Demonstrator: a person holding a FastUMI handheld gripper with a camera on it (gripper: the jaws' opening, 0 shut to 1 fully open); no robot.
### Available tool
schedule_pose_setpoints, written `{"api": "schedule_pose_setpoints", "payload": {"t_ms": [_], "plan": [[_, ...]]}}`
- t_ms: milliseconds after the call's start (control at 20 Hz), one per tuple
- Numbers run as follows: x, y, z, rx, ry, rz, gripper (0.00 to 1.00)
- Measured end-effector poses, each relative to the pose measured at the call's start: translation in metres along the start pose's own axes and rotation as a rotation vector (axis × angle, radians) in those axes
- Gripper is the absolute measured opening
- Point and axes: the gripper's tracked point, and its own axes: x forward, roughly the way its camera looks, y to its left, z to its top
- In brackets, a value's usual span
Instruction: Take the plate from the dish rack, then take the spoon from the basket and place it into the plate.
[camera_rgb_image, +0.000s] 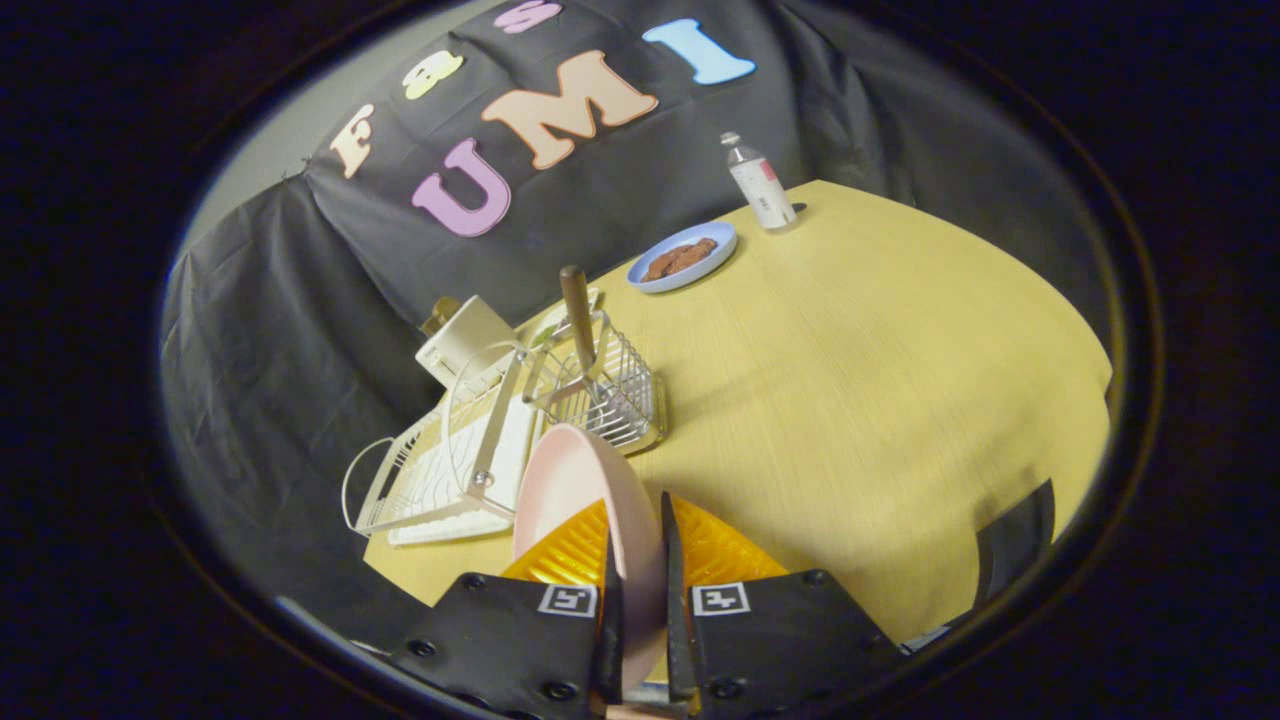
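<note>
A pink plate (575, 490) stands on edge between my fingers, and my gripper (640, 570) is shut on its rim, holding it above the yellow table (850, 400). Just beyond the plate sits the white wire dish rack (450, 470). A small wire basket (605, 390) is fixed to the rack's right side. A spoon with a wooden handle (578, 315) stands upright in the basket, handle up. The plate hides part of the rack's near end.
A blue plate (683, 257) with brown food lies far across the table, and a plastic bottle (758, 182) stands behind it. A white boxy object (465, 335) sits behind the rack. Open tabletop stretches to the right of the basket.
</note>
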Motion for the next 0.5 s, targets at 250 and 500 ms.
{"api": "schedule_pose_setpoints", "payload": {"t_ms": [250,500], "plan": [[0.011,-0.009,-0.007,0.009,0.046,-0.012,0.23],[0.015,-0.015,-0.011,-0.032,0.059,-0.040,0.28]]}}
